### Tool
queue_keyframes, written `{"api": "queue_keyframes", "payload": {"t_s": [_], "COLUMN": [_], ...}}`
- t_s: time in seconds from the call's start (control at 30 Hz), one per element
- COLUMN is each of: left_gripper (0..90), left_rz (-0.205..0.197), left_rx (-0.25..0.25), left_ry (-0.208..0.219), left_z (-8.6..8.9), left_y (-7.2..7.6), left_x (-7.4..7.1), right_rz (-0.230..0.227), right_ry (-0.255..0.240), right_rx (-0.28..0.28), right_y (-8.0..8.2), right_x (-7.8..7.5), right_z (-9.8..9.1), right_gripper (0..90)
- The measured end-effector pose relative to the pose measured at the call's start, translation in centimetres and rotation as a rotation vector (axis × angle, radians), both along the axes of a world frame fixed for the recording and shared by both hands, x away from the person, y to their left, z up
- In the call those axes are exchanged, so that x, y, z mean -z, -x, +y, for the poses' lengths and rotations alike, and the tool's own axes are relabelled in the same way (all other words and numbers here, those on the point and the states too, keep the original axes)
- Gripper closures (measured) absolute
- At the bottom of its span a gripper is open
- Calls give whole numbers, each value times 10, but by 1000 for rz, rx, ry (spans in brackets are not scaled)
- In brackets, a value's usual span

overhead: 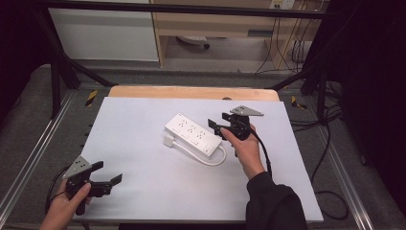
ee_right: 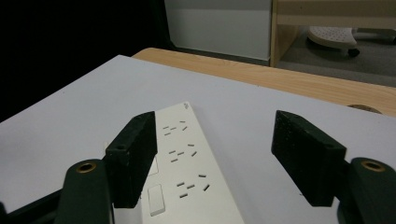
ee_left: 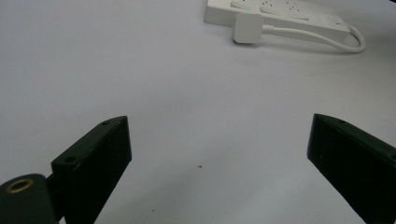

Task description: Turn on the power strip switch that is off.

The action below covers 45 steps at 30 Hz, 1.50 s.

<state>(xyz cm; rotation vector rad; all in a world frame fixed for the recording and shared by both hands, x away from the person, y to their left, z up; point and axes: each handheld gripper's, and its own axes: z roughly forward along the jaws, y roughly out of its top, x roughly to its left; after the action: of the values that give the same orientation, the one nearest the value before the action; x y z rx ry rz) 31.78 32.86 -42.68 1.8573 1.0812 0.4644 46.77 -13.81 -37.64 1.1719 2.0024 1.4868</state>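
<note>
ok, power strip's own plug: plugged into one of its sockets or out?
Out. The plug lies flat on the white table cover beside the power strip, its cable looping back to the strip's end.

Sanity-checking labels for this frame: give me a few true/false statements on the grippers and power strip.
1. Both grippers are open. True: the left gripper and right gripper both have their jaws apart.
2. The left gripper holds the plug. False: the plug lies on the table, far from it.
3. The right gripper is at the power strip. True.
4. The plug is in a socket. False: it lies beside the strip.
5. The strip is black. False: white.
</note>
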Motion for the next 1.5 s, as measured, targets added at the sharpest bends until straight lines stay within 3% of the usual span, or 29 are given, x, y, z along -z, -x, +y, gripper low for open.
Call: {"api": "queue_keyframes", "payload": {"t_s": [0.27,0.6,0.83,1.5], "left_gripper": [65,65,65,65], "left_rz": [1,2,3,5], "left_rx": [2,6,8,10], "left_ry": [-2,-6,-7,-11], "left_z": [0,-1,-1,-1], "left_y": [0,0,0,0], "left_x": [0,0,0,1], "right_rz": [3,-11,-21,-1], "right_ry": [14,38,57,70], "right_rx": [-3,-4,-37,-76], "right_y": [-1,0,2,4], "right_x": [3,10,17,36], "right_z": [6,18,30,49], "right_gripper": [407,593,710,847]}}
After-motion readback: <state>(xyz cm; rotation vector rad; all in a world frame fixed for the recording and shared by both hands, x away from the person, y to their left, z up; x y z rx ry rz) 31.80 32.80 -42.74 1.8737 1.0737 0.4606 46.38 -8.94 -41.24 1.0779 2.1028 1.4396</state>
